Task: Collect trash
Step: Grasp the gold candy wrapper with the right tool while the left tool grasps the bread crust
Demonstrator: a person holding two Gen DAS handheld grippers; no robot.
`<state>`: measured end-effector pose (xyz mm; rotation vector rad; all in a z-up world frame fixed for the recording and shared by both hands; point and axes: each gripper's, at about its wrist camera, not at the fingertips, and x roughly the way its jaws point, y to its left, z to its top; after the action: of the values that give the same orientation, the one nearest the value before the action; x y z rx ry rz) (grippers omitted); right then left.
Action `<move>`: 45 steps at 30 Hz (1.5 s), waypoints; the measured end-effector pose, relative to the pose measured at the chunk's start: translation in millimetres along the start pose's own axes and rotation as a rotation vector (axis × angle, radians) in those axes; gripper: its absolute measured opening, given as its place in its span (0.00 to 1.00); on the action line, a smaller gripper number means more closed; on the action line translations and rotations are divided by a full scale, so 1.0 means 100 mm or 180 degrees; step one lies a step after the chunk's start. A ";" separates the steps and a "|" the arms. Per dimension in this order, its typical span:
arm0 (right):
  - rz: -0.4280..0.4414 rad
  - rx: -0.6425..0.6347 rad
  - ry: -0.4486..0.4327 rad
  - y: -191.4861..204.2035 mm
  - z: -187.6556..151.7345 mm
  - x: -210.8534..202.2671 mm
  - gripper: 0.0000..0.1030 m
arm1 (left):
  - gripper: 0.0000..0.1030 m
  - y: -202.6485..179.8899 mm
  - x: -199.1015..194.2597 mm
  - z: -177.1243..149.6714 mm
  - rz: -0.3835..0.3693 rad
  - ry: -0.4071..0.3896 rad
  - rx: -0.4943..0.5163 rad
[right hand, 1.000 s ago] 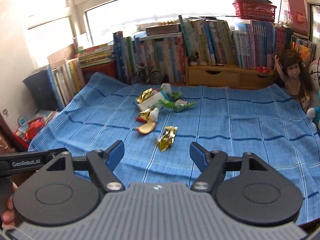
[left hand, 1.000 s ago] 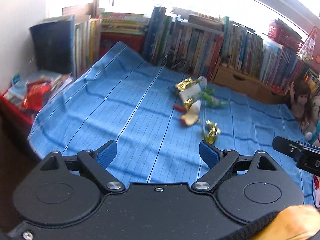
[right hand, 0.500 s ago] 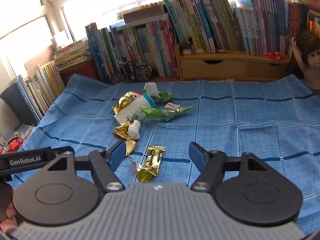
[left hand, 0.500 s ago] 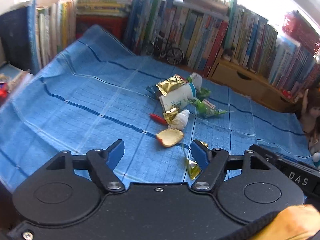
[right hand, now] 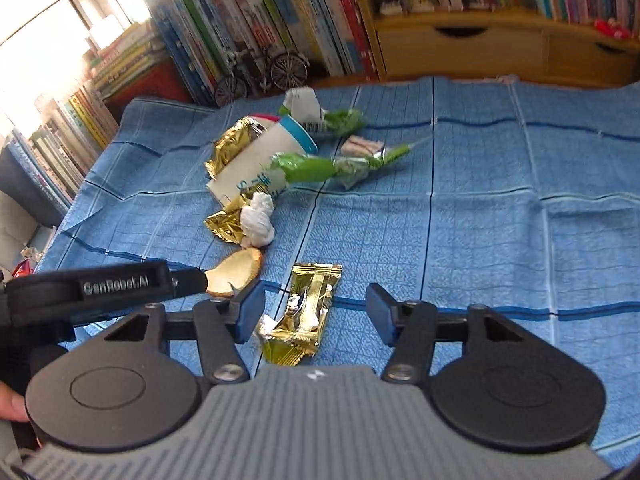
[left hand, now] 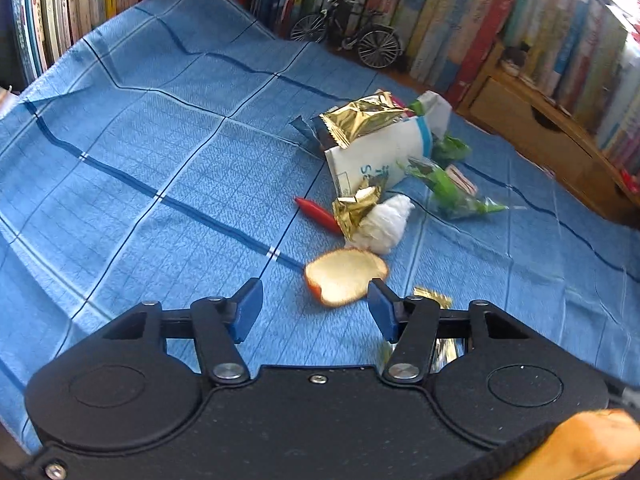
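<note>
Apple slice (left hand: 344, 278): pale flesh, red skin edge, flat on the blue checked woven cloth (left hand: 168, 168). Left gripper (left hand: 315, 307): jaws closing, slice between them, untouched. Just right of the slice, crinkled gold foil wrapper (right hand: 302, 312), between the closing jaws of the right gripper (right hand: 315, 312), pads clear. Beyond the slice: crumpled white tissue (left hand: 384, 222), smooth red chilli-shaped piece (left hand: 318, 212), white paper cup (right hand: 260, 160) on its side, green plastic wrappers (right hand: 312, 168). Book spines (right hand: 280, 12) far behind.

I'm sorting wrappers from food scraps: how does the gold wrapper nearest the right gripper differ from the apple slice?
The gold wrapper is shiny, crinkled foil; the apple slice is matte and pale with a red skin edge. The wrapper is long and rectangular, the slice rounded. Both lie loose on the blue cloth.
</note>
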<state>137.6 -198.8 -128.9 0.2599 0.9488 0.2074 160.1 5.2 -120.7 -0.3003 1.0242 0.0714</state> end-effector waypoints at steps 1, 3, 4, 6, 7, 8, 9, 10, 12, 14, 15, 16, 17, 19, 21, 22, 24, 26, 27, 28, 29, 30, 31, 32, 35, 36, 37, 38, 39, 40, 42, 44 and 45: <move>0.0005 0.0019 0.0026 -0.01 0.01 0.05 0.67 | 0.52 0.00 0.04 0.03 0.0007 0.0007 -0.0017; 0.0014 0.0038 0.0072 -0.03 0.03 0.14 0.66 | 0.51 0.00 0.11 0.07 0.0012 0.0032 -0.0053; 0.0018 0.0040 0.0098 -0.03 0.04 0.18 0.66 | 0.51 0.00 0.15 0.09 0.0010 0.0050 -0.0071; 0.0026 0.0033 0.0151 -0.04 0.05 0.26 0.66 | 0.51 -0.02 0.22 0.13 -0.0001 0.0088 -0.0089; 0.0028 0.0022 0.0173 -0.04 0.05 0.29 0.66 | 0.51 -0.03 0.26 0.14 -0.0010 0.0108 -0.0084; 0.0025 0.0007 0.0193 -0.05 0.05 0.32 0.66 | 0.51 -0.05 0.29 0.15 -0.0017 0.0125 -0.0072; 0.0023 -0.0008 0.0213 -0.05 0.04 0.34 0.66 | 0.51 -0.07 0.33 0.16 -0.0019 0.0147 -0.0058; 0.0024 -0.0014 0.0234 -0.06 0.04 0.35 0.66 | 0.51 -0.09 0.36 0.17 -0.0018 0.0170 -0.0046; 0.0030 0.0005 0.0271 -0.07 0.03 0.38 0.66 | 0.51 -0.14 0.41 0.17 -0.0024 0.0213 -0.0022; 0.0030 -0.0014 0.0296 -0.07 0.02 0.41 0.66 | 0.53 -0.19 0.46 0.17 -0.0024 0.0247 0.0036; 0.0037 -0.0041 0.0306 -0.06 0.02 0.42 0.66 | 0.53 -0.21 0.47 0.17 -0.0018 0.0261 0.0072; 0.0049 -0.0076 0.0313 -0.05 0.02 0.43 0.66 | 0.55 -0.23 0.48 0.18 -0.0009 0.0272 0.0107; 0.0057 -0.0119 0.0315 -0.04 0.01 0.44 0.66 | 0.60 -0.25 0.50 0.19 0.0002 0.0282 0.0133; 0.0059 -0.0205 0.0317 -0.01 0.01 0.47 0.66 | 0.65 -0.28 0.52 0.20 0.0020 0.0300 0.0160; 0.0061 -0.0251 0.0323 0.01 0.00 0.50 0.66 | 0.68 -0.30 0.55 0.23 0.0032 0.0336 0.0159; 0.0057 -0.0269 0.0321 0.02 0.00 0.51 0.66 | 0.70 -0.30 0.57 0.24 0.0035 0.0360 0.0155; 0.0051 -0.0304 0.0312 0.04 0.00 0.52 0.66 | 0.71 -0.32 0.61 0.25 0.0038 0.0408 0.0155; 0.0040 -0.0340 0.0299 0.05 0.00 0.54 0.59 | 0.70 -0.34 0.63 0.25 0.0041 0.0437 0.0176; 0.0035 -0.0356 0.0293 0.05 0.01 0.54 0.49 | 0.68 -0.35 0.63 0.25 0.0020 0.0446 0.0197; 0.0022 -0.0372 0.0282 0.05 0.01 0.54 0.44 | 0.64 -0.35 0.63 0.25 -0.0016 0.0468 0.0207; -0.0001 -0.0389 0.0275 0.05 0.01 0.54 0.35 | 0.53 -0.36 0.62 0.24 -0.0042 0.0479 0.0199; -0.0023 -0.0403 0.0274 0.05 0.01 0.54 0.33 | 0.52 -0.36 0.61 0.24 -0.0060 0.0471 0.0192; -0.0016 -0.0402 0.0271 0.04 0.02 0.54 0.32 | 0.48 -0.36 0.59 0.24 -0.0071 0.0459 0.0199; -0.0006 -0.0400 0.0270 0.03 0.02 0.54 0.32 | 0.45 -0.37 0.57 0.25 -0.0074 0.0441 0.0216; -0.0010 -0.0401 0.0256 0.02 0.02 0.53 0.31 | 0.40 -0.40 0.52 0.25 -0.0062 0.0401 0.0262; -0.0011 -0.0392 0.0256 0.01 0.03 0.53 0.31 | 0.40 -0.41 0.51 0.25 -0.0057 0.0390 0.0273; -0.0014 -0.0378 0.0254 0.01 0.03 0.53 0.31 | 0.39 -0.41 0.49 0.24 -0.0053 0.0380 0.0279; -0.0016 -0.0367 0.0252 0.01 0.03 0.53 0.31 | 0.38 -0.41 0.48 0.24 -0.0051 0.0372 0.0283; -0.0017 -0.0363 0.0250 0.01 0.03 0.53 0.31 | 0.37 -0.41 0.47 0.24 -0.0049 0.0362 0.0280; -0.0020 -0.0362 0.0246 0.01 0.03 0.52 0.31 | 0.37 -0.41 0.46 0.24 -0.0048 0.0350 0.0276; -0.0026 -0.0358 0.0228 0.01 0.04 0.51 0.31 | 0.35 -0.41 0.43 0.23 -0.0047 0.0329 0.0266; -0.0034 -0.0356 0.0201 0.00 0.05 0.49 0.31 | 0.34 -0.41 0.40 0.22 -0.0049 0.0309 0.0261; -0.0039 -0.0352 0.0188 0.00 0.06 0.48 0.30 | 0.34 -0.41 0.38 0.22 -0.0049 0.0299 0.0262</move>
<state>169.6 -185.6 -163.0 0.1470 0.9938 0.2567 206.2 -30.6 -133.8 -0.2384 1.1148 0.0011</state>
